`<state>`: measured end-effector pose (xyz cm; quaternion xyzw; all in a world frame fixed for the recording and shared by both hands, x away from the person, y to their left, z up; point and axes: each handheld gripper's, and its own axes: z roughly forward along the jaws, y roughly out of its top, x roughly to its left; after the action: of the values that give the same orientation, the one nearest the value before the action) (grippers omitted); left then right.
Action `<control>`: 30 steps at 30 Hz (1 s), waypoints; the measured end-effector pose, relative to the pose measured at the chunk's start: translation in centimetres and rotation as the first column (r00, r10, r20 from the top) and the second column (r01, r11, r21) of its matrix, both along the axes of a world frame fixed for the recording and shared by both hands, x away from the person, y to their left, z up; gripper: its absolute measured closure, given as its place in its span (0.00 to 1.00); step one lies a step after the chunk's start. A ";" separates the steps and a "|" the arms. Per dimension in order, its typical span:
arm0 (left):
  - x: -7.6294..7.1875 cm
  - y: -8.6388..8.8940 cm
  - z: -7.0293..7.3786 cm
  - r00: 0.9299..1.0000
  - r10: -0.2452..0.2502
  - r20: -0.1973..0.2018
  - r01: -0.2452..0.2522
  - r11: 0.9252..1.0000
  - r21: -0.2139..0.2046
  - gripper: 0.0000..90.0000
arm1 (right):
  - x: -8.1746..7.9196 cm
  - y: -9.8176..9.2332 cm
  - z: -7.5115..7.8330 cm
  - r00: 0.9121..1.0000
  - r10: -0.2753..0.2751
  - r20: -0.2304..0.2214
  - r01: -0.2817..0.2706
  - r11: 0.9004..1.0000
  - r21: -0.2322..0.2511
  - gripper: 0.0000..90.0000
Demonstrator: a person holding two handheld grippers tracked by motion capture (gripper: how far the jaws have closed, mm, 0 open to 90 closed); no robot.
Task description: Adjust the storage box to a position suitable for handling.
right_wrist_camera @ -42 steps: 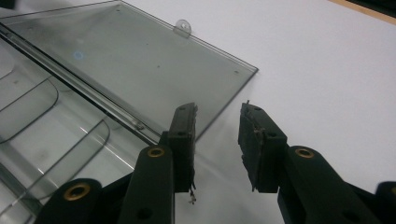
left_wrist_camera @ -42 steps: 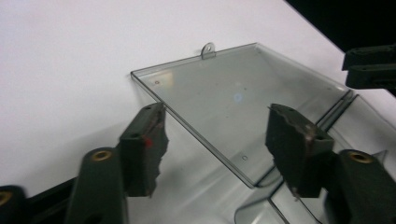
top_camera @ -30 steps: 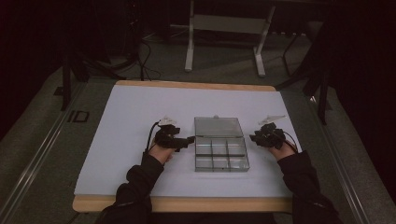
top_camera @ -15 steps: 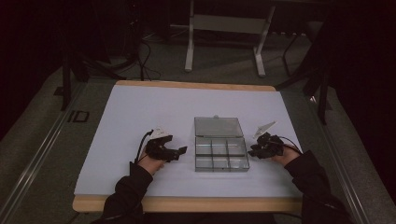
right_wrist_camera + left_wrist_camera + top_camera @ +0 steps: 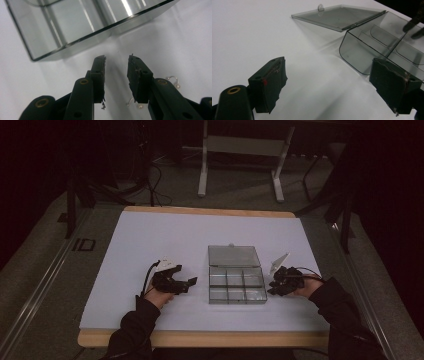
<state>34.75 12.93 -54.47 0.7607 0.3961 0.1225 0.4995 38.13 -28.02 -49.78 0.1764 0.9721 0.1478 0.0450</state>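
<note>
Two arms in dark sleeves come in from the near side, one on each side. The left hand (image 5: pixel 159 296) holds the left hand-held gripper (image 5: pixel 190 282), which points to the right. Its two black jaws stand far apart, with nothing between them. The right hand (image 5: pixel 303 289) holds the right hand-held gripper (image 5: pixel 271 287), which points to the left. Its jaws are close together, with a small gap, and hold nothing. Both grippers sit low, and each has a thin cable running off it.
</note>
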 end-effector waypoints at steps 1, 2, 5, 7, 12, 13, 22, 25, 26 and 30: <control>0.0 0.0 0.0 1.000 0.001 0.000 -0.001 1.000 0.001 0.16 | -0.1 0.0 0.1 1.000 0.011 -0.007 -0.011 1.000 -0.013 0.75; 0.0 0.1 0.0 1.000 0.001 0.001 -0.001 1.000 -0.003 0.16 | -0.2 0.1 0.2 1.000 0.020 -0.011 -0.020 1.000 -0.021 0.75; -0.2 0.0 0.0 1.000 -0.007 0.004 0.007 1.000 0.002 0.16 | -0.3 0.1 0.4 0.999 0.036 -0.018 -0.037 0.998 -0.045 0.75; -0.4 -0.1 0.0 1.000 -0.017 0.012 0.016 1.000 0.015 0.16 | -0.5 0.1 0.6 0.998 0.058 -0.032 -0.060 0.996 -0.069 0.75; -0.8 -0.2 0.1 0.999 -0.051 0.014 0.050 0.998 0.046 0.16 | -0.9 0.1 0.8 0.995 0.094 -0.040 -0.098 0.988 -0.121 0.74; -0.9 -0.2 0.1 0.998 -0.054 0.021 0.053 0.997 0.053 0.16 | -1.0 0.1 0.8 0.994 0.095 -0.045 -0.100 0.987 -0.128 0.74; -1.6 0.1 0.1 0.999 -0.028 0.030 0.023 0.991 0.132 0.08 | -1.2 -0.4 1.0 0.993 0.108 -0.055 -0.116 0.980 -0.164 0.71; -1.7 0.4 0.1 1.000 -0.012 0.025 0.008 0.990 0.139 0.06 | -1.3 -0.8 1.1 0.993 0.105 -0.059 -0.114 0.977 -0.180 0.71; -1.7 0.5 0.1 1.000 -0.005 0.023 0.001 0.990 0.138 0.04 | -1.3 -0.9 1.1 0.993 0.104 -0.061 -0.113 0.976 -0.185 0.70; -1.7 0.9 -0.1 1.000 0.012 0.016 -0.014 0.989 0.147 0.04 | -1.2 -1.5 1.3 0.994 0.089 -0.068 -0.101 0.972 -0.211 0.69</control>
<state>33.01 13.87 -54.55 0.7919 0.3871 0.1604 0.4442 36.92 -29.50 -48.46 0.1279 0.9906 0.0392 0.0283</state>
